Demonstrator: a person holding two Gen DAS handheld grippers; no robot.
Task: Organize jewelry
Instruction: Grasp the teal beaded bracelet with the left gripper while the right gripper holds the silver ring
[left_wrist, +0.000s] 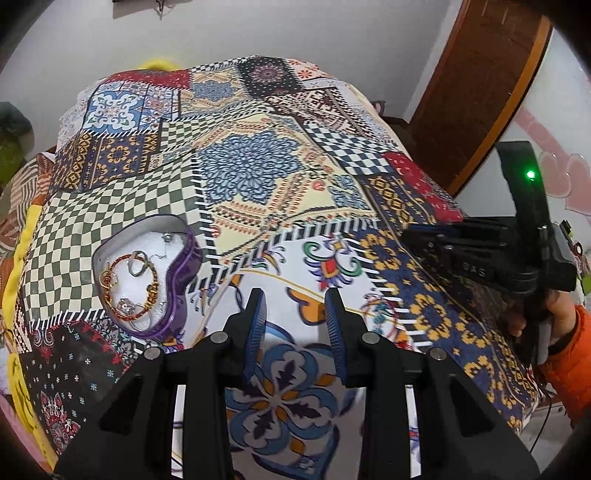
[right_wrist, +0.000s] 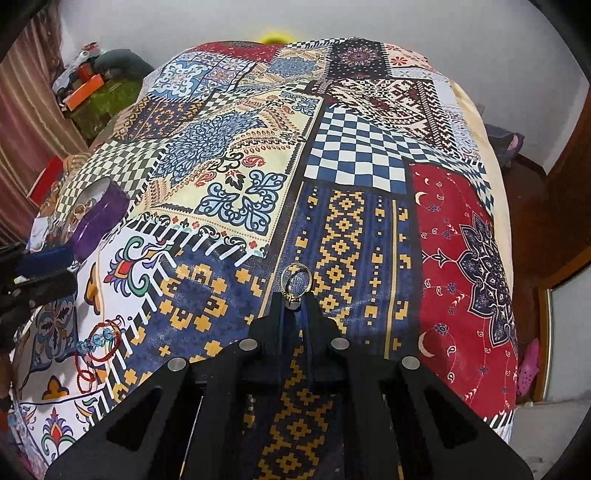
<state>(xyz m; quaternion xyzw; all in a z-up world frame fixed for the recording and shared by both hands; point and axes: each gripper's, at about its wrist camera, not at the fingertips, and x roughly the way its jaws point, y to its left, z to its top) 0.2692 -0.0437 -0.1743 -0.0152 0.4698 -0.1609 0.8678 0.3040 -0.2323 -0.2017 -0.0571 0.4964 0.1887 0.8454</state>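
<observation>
Shiny metal ring (right_wrist: 296, 281); glossy purple box (left_wrist: 181, 275); printed cloth bedspread (left_wrist: 258, 177).

White walls (right_wrist: 369, 18), wooden door (left_wrist: 476, 85)

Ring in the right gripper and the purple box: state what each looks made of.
Ring: thin metal wire, probably silver-toned with gold accents; it glints. Exact metal can't be told.
Purple box: likely tin or glossy plastic; its wall shines with streaked highlights. The white lining looks like foam.

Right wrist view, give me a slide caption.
Right tongs pinch a ring above the patchwork bedspread; purple jewelry box far left.
</observation>
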